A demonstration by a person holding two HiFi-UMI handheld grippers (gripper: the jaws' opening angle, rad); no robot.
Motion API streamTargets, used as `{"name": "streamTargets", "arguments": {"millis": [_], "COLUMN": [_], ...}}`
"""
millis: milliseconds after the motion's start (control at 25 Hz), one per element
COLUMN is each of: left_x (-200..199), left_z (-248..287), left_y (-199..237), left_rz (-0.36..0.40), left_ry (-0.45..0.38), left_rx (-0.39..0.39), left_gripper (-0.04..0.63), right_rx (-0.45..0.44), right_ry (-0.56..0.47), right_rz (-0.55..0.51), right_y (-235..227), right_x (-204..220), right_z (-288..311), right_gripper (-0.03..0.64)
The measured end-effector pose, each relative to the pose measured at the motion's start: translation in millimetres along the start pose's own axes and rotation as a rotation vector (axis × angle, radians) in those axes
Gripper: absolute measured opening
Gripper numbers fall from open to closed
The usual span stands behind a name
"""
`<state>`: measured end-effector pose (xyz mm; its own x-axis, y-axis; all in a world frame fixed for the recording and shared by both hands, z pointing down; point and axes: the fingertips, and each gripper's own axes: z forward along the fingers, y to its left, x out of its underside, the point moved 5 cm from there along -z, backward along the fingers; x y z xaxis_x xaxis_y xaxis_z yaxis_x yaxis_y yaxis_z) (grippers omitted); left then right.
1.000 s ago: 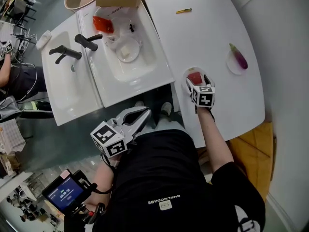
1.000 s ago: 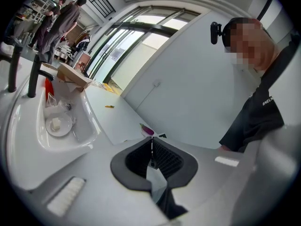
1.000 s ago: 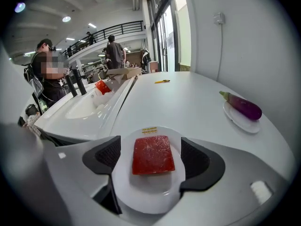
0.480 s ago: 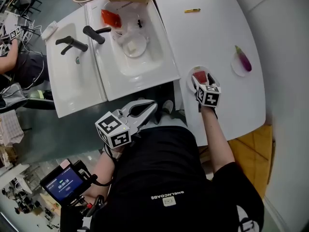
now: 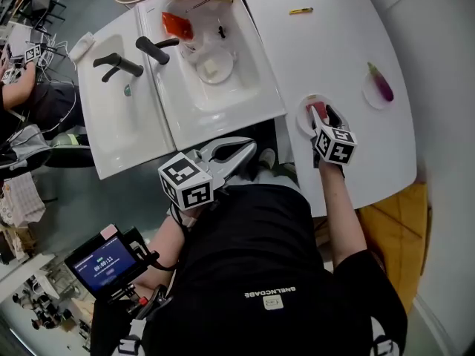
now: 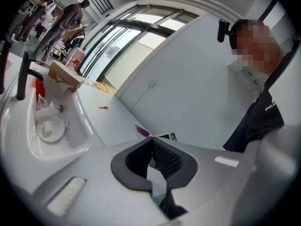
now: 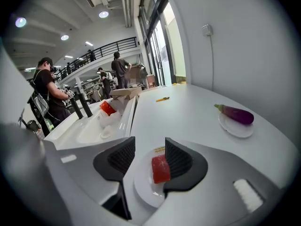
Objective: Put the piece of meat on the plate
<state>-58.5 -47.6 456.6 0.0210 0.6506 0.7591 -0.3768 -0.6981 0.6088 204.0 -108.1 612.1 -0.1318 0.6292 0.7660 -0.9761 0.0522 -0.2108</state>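
The piece of meat (image 7: 161, 168) lies on the plate (image 7: 141, 188), near the edge of the table (image 7: 188, 112). The right tool (image 7: 149, 155) hangs over it. Its jaws have just been closing and stand partly spread. The meat shows between them, close beside one pad and clear of the other. The left tool (image 6: 151, 145) is off the table, beside the sink (image 6: 28, 142), with its jaws pressed together on nothing.

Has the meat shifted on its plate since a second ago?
No. The piece of meat still lies on the small plate near the table edge.
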Motion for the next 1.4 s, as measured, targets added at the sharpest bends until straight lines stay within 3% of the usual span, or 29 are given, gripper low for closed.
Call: {"name": "streamTargets", "arguments": {"millis": [440, 560, 1080, 1400], "left_x": [-48, -60, -47, -29], "left_z": [24, 35, 45, 37], "left_y": [31, 41, -28, -64], "left_rz": [-0.002, -0.009, 0.054, 0.100], "left_ry": [0.077, 0.143, 0.277, 0.344], "left_rx": [0.143, 0.211, 0.473, 0.627], "left_gripper": [0.014, 0.014, 0.014, 0.014], "right_rx": [0.013, 0.054, 0.175, 0.313], "right_ry": [-0.114, -0.139, -0.352, -0.468], "right_rz": [0.066, 0.125, 0.229, 0.307], "right_y": [36, 49, 104, 133], "right_x": [-51, -53, -34, 2], "right_z": [-36, -49, -200, -274], "right_gripper": [0.181, 0.176, 0.161, 0.147]}}
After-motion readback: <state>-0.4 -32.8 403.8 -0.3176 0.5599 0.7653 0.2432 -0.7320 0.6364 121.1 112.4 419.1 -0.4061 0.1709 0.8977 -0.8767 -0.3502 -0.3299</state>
